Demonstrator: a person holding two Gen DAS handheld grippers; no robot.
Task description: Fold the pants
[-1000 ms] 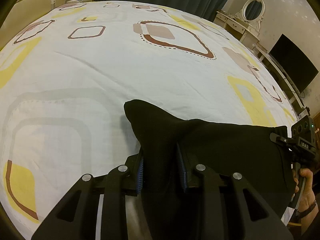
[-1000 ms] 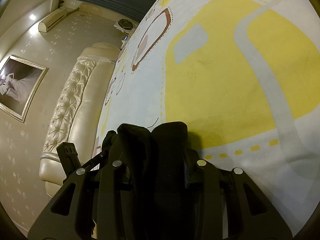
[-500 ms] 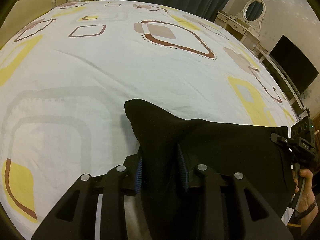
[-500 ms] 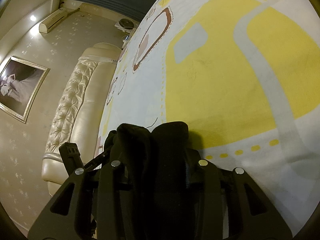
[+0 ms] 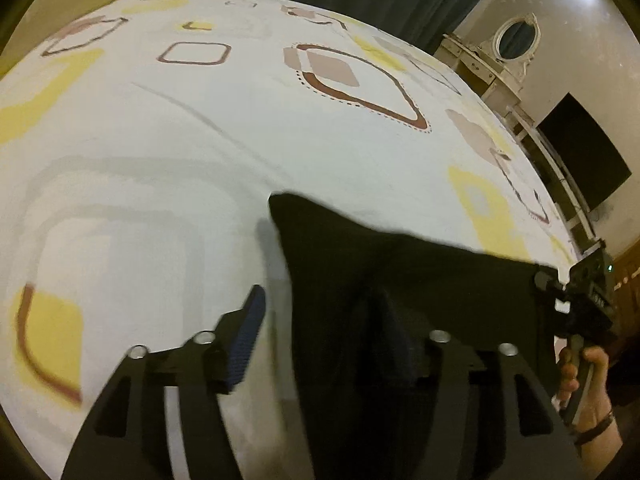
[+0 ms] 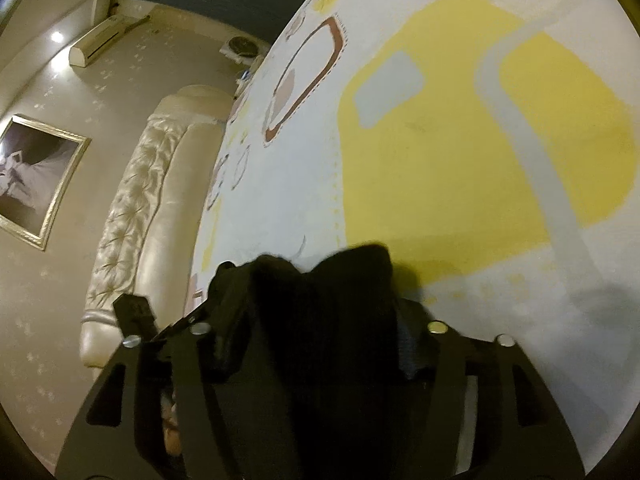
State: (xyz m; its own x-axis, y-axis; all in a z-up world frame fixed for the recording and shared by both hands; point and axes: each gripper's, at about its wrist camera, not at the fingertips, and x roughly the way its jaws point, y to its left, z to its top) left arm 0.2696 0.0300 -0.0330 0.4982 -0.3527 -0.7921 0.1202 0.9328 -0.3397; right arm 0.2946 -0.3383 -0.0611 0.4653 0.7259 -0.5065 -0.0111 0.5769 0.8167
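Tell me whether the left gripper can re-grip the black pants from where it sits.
Probably yes: the left gripper has just been opening, and the black pants lie between its spread fingers on the bed sheet, nothing blocking.

The left claw (image 5: pixel 324 344) is made of matte black plastic, with two flat angular arms. Each arm has long cut-out slots and two round silver screw heads. The inner pads (image 5: pixel 245 343) are blue and ribbed — one shows clearly on the left finger. The right claw (image 6: pixel 316 344) has the same build: black arms, slots, silver screws, and a dark blue pad on the right finger. Seen from the left wrist view, the right claw's body is a black block with a small white label. The person's right hand (image 5: pixel 588 392) wears a dark band at the wrist — maybe a bracelet.
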